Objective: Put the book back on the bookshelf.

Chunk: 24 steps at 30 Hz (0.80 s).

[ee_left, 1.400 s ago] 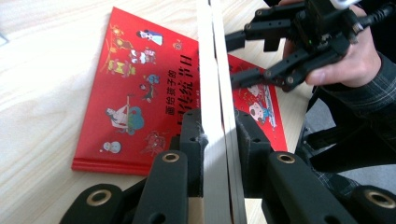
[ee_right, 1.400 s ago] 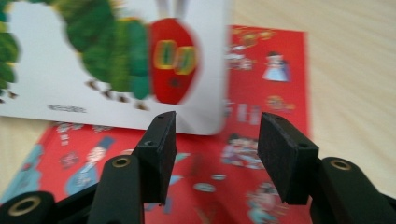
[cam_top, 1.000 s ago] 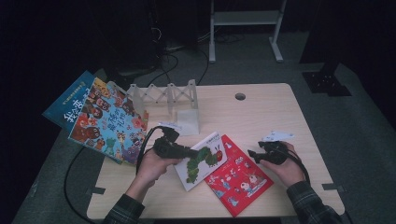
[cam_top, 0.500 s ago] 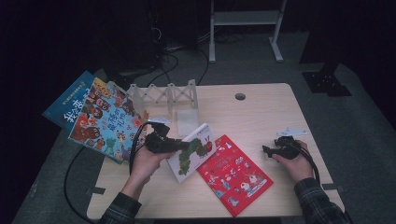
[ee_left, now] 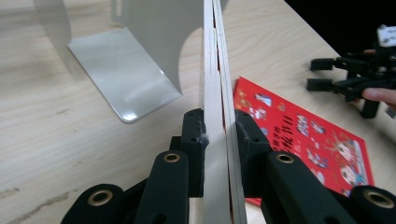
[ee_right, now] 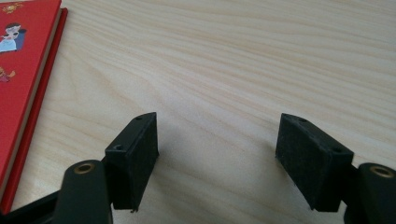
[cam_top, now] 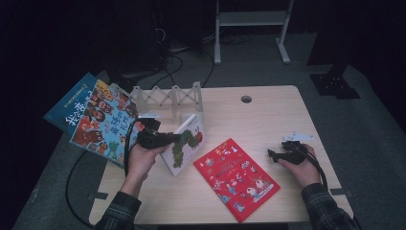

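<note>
My left gripper (cam_top: 178,139) is shut on a white picture book with a green caterpillar (cam_top: 187,142), which it holds tilted up off the table just in front of the white wire rack (cam_top: 167,98). In the left gripper view the book's edge (ee_left: 215,84) runs straight up between the two pads, beside a metal bookend (ee_left: 121,79). A red picture book (cam_top: 237,178) lies flat on the table. My right gripper (cam_top: 273,155) rests to its right; its jaws have just been opening and nothing is between them (ee_right: 217,149).
A colourful book (cam_top: 103,122) and a blue book (cam_top: 69,108) overhang the table's left edge. A cable hole (cam_top: 246,99) sits at the back of the table. The red book's edge (ee_right: 21,70) lies left of my right gripper, and bare wood (ee_right: 233,56) lies ahead.
The left gripper carried the caterpillar book left and back toward the rack, tipping it up. The right gripper drew away to the right of the red book and its jaws spread.
</note>
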Motion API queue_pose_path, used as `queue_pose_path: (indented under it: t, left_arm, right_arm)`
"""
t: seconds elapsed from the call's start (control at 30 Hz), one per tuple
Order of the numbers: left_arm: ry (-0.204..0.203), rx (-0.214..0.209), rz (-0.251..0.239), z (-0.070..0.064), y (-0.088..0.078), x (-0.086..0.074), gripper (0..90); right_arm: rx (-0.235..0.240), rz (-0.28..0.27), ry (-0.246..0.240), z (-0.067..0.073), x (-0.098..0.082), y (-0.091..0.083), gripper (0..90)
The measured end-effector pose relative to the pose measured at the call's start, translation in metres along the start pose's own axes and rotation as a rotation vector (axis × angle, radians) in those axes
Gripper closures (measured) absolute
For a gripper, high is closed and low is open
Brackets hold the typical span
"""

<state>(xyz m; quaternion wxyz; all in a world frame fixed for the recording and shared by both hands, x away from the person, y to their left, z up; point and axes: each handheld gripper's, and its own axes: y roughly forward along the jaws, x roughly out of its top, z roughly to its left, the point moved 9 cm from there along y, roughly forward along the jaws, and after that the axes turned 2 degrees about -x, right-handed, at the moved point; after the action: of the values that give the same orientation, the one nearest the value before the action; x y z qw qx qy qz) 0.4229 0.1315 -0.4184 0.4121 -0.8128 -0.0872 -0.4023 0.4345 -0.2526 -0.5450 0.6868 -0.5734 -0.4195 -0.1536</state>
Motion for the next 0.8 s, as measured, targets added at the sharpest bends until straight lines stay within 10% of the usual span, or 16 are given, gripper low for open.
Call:
queue_pose_path:
  t: [0.8]
  left_arm:
    - [-0.01, 0.132, -0.047, 0.04, 0.037, 0.039, 75.9]
  right_arm:
    - [0.003, 0.0, -0.003, 0.0, 0.0, 0.0, 28.0]
